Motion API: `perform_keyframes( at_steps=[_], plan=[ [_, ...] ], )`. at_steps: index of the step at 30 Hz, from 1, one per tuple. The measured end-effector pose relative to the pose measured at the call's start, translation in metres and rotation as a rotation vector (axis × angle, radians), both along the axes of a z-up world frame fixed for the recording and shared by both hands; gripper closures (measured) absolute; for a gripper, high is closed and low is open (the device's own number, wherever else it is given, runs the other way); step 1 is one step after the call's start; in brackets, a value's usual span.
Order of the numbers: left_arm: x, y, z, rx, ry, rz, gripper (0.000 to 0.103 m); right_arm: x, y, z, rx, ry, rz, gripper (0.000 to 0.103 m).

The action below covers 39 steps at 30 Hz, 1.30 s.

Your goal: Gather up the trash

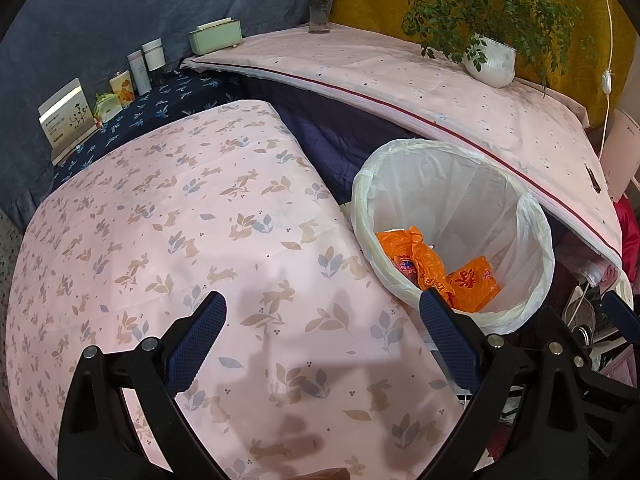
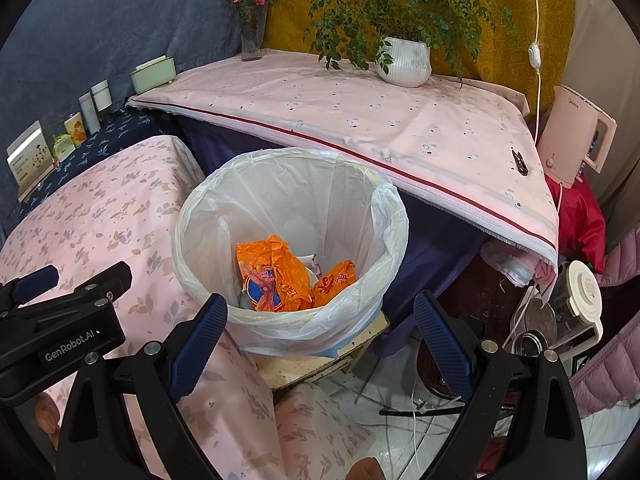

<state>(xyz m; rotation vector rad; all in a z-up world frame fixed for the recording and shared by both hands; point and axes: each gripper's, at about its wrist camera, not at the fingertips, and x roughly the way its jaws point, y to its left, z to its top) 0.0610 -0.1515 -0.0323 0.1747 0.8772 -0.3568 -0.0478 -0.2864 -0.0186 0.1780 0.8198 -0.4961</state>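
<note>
Orange crumpled wrappers (image 1: pixel 436 268) lie at the bottom of the white-lined bin (image 1: pixel 532 220), and in the left wrist view that bin sits at about one o'clock from the left gripper (image 1: pixel 324 344); the gripper hangs over the pink rabbit-print table (image 1: pixel 180 220) with its blue-padded fingers (image 1: pixel 196 344) spread wide apart and nothing between them; the right pad overlaps the near rim of the bin, so the bin's mouth is just beyond and to the right of it; no loose trash shows on the cloth under this gripper; a second table (image 1: pixel 400 76) with a red-striped pink cover runs behind the bin from eleven to three o'clock.

Seen from the right wrist view, the bin (image 2: pixel 392 216) stands almost straight ahead at twelve o'clock of the right gripper (image 2: pixel 320 340), its round mouth tilted toward the camera; this gripper is also spread open and empty, and it looks the nearer of the two to the bin; the wrappers (image 2: pixel 276 276) are two glossy orange packets, one with a blue printed patch, creased and leaning together with a scrap of white between them; their long sides run roughly from seven to one o'clock; the left gripper (image 2: pixel 36 280) shows at nine o'clock over the table (image 2: pixel 100 208); I judge the trash in view already binned.
</note>
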Motion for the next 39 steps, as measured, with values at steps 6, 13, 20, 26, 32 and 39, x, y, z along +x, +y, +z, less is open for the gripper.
perform_keyframes(
  at_steps=[6,13,20,26,32,39],
  plan=[
    [0.0006,-0.0002,0.0002,-0.001,0.003,0.0,0.01,0.0001,-0.0001,0.0,-0.001,0.0,0.0,0.013],
    [-0.0033,0.0009,0.0007,0.0,-0.005,0.009,0.01,-0.0006,-0.0012,-0.001,-0.003,0.0,-0.002,0.013],
    [-0.0022,-0.0008,0.0007,0.006,-0.004,0.004,0.01,-0.0017,-0.0021,-0.0011,-0.004,0.001,-0.002,0.013],
    [-0.0026,-0.0028,0.0009,0.01,0.002,-0.004,0.01,-0.0017,-0.0051,-0.0012,-0.004,0.003,-0.007,0.013],
    [-0.0024,-0.0031,0.0001,0.011,0.004,-0.004,0.01,-0.0017,-0.0069,-0.001,-0.007,0.004,-0.013,0.013],
    [-0.003,-0.0033,0.0002,0.012,0.002,-0.008,0.01,-0.0015,-0.0058,-0.0028,-0.006,0.009,-0.012,0.013]
  ],
)
